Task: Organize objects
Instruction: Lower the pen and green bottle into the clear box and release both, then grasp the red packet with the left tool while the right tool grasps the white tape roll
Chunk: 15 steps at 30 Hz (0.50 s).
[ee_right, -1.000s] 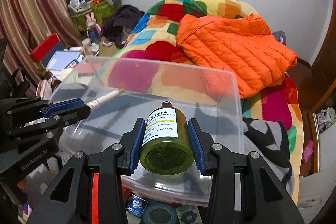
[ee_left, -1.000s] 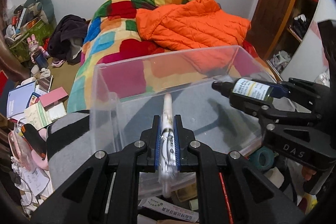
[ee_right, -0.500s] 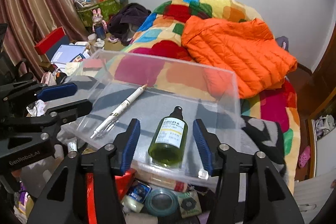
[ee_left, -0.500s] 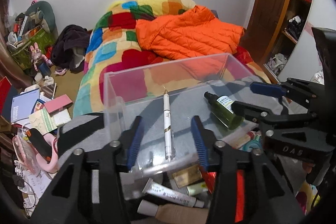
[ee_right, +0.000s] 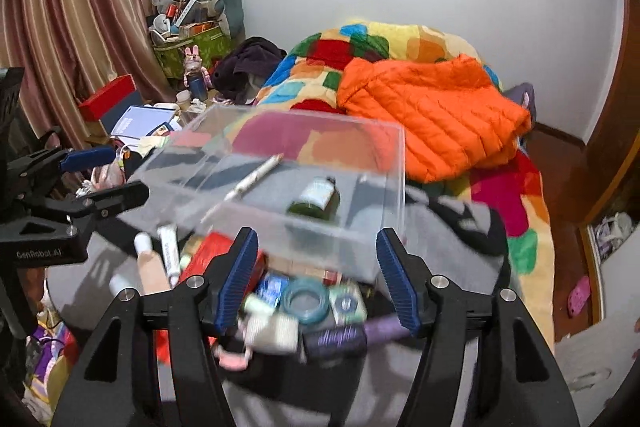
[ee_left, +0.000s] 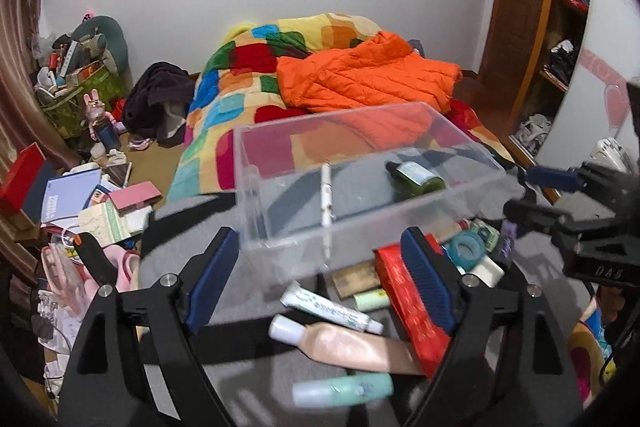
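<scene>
A clear plastic box (ee_left: pixel 280 251) (ee_right: pixel 384 227) stands on a grey surface. Inside it lie a white pen (ee_left: pixel 327 195) (ee_right: pixel 256 175) and a green bottle (ee_left: pixel 416 179) (ee_right: pixel 318 199). My left gripper (ee_left: pixel 320 287) is open and empty, held back in front of the box; it also shows at the left of the right wrist view (ee_right: pixel 100 175). My right gripper (ee_right: pixel 316 279) is open and empty, above the loose items; it also shows at the right of the left wrist view (ee_left: pixel 536 191).
In front of the box lie a white tube (ee_left: pixel 328 307), a peach bottle (ee_left: pixel 348 343), a mint tube (ee_left: pixel 344 389), a red packet (ee_left: pixel 408 303), a teal tape roll (ee_left: pixel 466 251) (ee_right: pixel 306 301) and a purple item (ee_right: pixel 340 337). Behind is a bed with an orange jacket (ee_left: pixel 360 79). Clutter covers the floor at left.
Both grippers opened and released the pen and the bottle into the box, then pulled back and up. The loose items in front of the box have come into view.
</scene>
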Each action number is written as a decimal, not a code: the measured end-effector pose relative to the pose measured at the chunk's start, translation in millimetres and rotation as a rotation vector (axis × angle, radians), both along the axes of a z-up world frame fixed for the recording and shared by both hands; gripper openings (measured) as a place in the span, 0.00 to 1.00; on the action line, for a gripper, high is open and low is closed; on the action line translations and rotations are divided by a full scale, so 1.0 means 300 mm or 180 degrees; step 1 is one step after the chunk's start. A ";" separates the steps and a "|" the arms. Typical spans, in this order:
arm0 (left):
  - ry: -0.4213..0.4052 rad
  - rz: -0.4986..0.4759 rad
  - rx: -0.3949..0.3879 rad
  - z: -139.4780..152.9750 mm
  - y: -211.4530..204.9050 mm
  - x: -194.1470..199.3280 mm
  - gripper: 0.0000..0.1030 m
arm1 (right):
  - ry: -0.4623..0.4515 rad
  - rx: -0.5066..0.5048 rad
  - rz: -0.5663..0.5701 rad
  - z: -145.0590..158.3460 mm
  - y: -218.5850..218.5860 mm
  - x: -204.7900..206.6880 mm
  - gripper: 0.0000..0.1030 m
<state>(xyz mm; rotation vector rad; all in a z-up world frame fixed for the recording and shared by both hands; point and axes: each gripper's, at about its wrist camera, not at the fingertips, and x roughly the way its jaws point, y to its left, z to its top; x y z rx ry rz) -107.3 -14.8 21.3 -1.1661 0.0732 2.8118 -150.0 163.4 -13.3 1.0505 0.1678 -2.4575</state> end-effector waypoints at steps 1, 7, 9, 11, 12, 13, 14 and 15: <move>-0.0013 -0.0009 0.0011 -0.006 0.006 0.010 0.81 | -0.0057 -0.0013 0.0014 -0.019 0.004 0.015 0.56; -0.0131 -0.0016 0.0042 -0.057 0.032 0.046 0.82 | -0.0255 -0.0028 0.0129 -0.108 -0.006 0.064 0.56; -0.0194 -0.0010 0.0069 -0.079 0.033 0.048 0.82 | -0.0322 -0.0004 0.0169 -0.138 -0.023 0.067 0.56; -0.0267 -0.0004 0.0088 -0.100 0.036 0.047 0.82 | -0.0369 0.0015 0.0170 -0.166 -0.033 0.064 0.53; -0.0294 -0.0007 0.0099 -0.108 0.037 0.044 0.82 | -0.0386 0.0026 0.0178 -0.177 -0.037 0.064 0.49; -0.0333 -0.0011 0.0116 -0.117 0.041 0.040 0.82 | -0.0358 0.0042 0.0185 -0.183 -0.041 0.064 0.48; -0.0355 -0.0020 0.0127 -0.126 0.043 0.038 0.82 | -0.0321 0.0074 0.0175 -0.183 -0.042 0.067 0.47; -0.0376 -0.0031 0.0138 -0.130 0.050 0.032 0.82 | -0.0311 0.0092 0.0183 -0.185 -0.045 0.067 0.46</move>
